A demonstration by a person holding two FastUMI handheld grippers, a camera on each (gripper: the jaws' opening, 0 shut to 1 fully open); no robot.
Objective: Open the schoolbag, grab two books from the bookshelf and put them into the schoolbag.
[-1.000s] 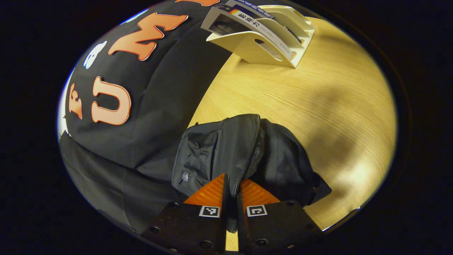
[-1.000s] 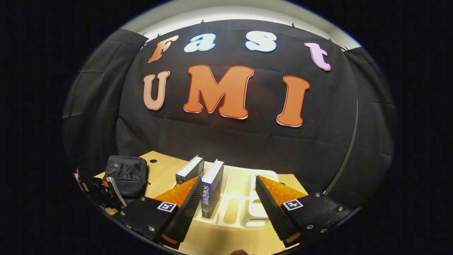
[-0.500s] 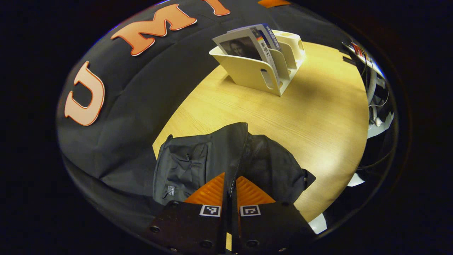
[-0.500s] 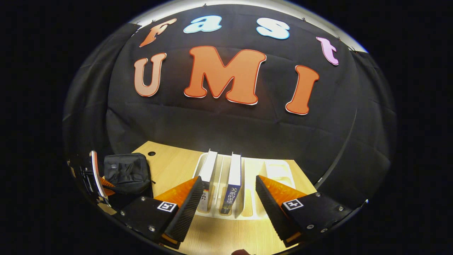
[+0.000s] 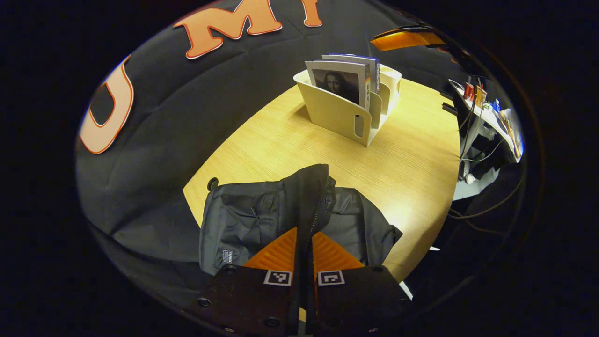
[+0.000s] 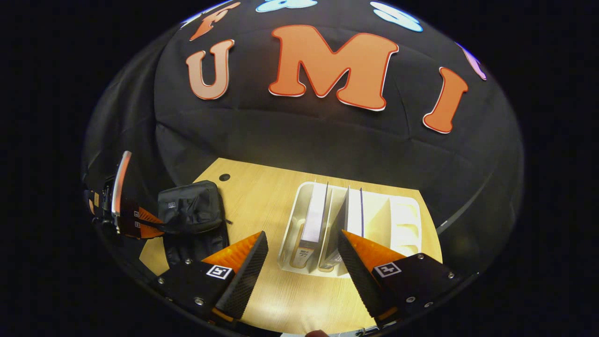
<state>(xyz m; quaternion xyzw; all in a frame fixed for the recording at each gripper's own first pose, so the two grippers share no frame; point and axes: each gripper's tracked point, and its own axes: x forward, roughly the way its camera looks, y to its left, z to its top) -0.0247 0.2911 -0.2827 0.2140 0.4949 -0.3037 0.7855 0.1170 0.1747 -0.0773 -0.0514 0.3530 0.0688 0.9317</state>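
left gripper view: left gripper was pinched closed on a raised ridge of the schoolbag, right along the zipper line. both fingers pressed the fabric between them, no gap visible. bag was dark, slumped on the near part of the wooden table, its front pocket panel facing left in this view. a cable hole in the tabletop sat just beside the bag's far left corner. bookshelf, a cream slotted rack, stood well apart from the bag toward the far side of the table. two books upright in it: front book with a portrait cover, second book just behind it. off the table's right edge there were cables and a cluttered bench, too small to make out.

right gripper view: right gripper had its fingers spread wide, nothing between them, hovering above the near end of the bookshelf. front book and second book stood in neighbouring slots, the rightmost slots showing bare. right finger overlapped the second book's near end in this view; couldn't tell if it touched. schoolbag lay to the left on the table, with the left gripper clamped on its near edge.
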